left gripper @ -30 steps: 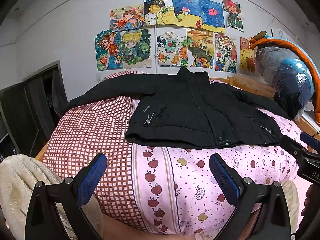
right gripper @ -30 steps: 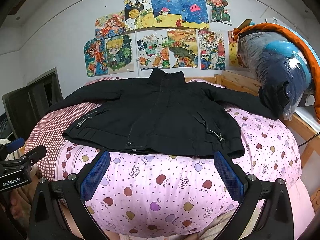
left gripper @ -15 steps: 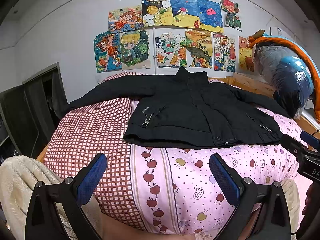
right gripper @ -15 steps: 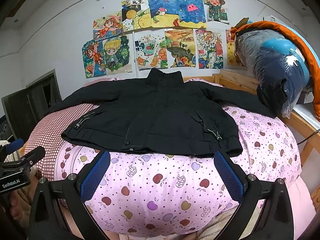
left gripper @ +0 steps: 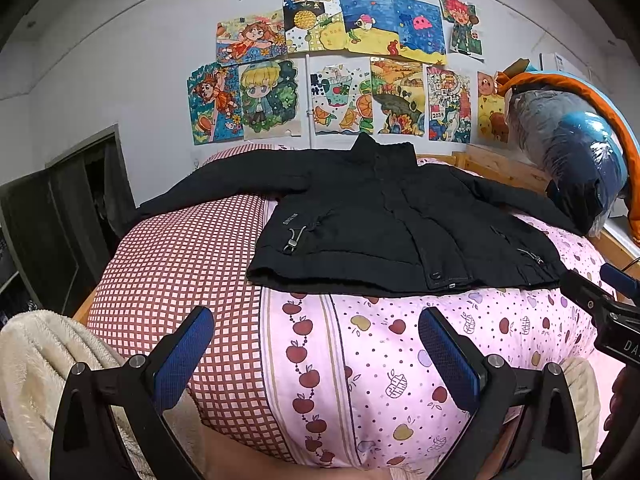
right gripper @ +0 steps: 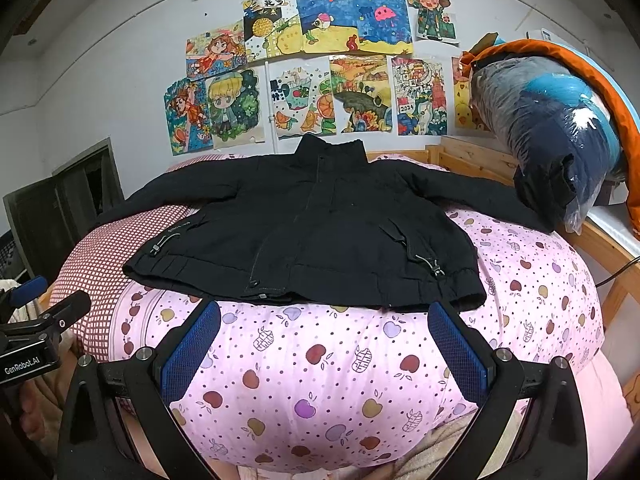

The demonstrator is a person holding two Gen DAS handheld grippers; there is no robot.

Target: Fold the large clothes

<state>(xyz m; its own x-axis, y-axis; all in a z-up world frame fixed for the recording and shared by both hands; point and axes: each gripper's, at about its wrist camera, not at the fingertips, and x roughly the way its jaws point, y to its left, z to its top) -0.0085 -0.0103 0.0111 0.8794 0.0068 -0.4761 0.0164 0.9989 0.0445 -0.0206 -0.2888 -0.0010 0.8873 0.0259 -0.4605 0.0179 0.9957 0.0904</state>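
A black jacket (left gripper: 384, 224) lies flat and spread out on the bed, front up, collar toward the wall, both sleeves stretched sideways. It also shows in the right wrist view (right gripper: 312, 232). My left gripper (left gripper: 316, 354) is open and empty, hovering near the bed's front edge, short of the jacket's hem. My right gripper (right gripper: 324, 350) is open and empty, just in front of the hem. The right gripper shows at the right edge of the left wrist view (left gripper: 600, 312); the left gripper shows at the left edge of the right wrist view (right gripper: 36, 320).
The bed has a pink apple-print cover (right gripper: 360, 380) and a red checked part (left gripper: 180, 264) on the left. A plastic-wrapped bundle of bedding (right gripper: 552, 120) sits at the right by the wooden bed frame (right gripper: 468, 156). A cream fleece blanket (left gripper: 36, 364) lies at the lower left. Drawings cover the wall.
Both grippers have drifted slightly nearer the jacket. The jacket has not moved and both grippers stay open.
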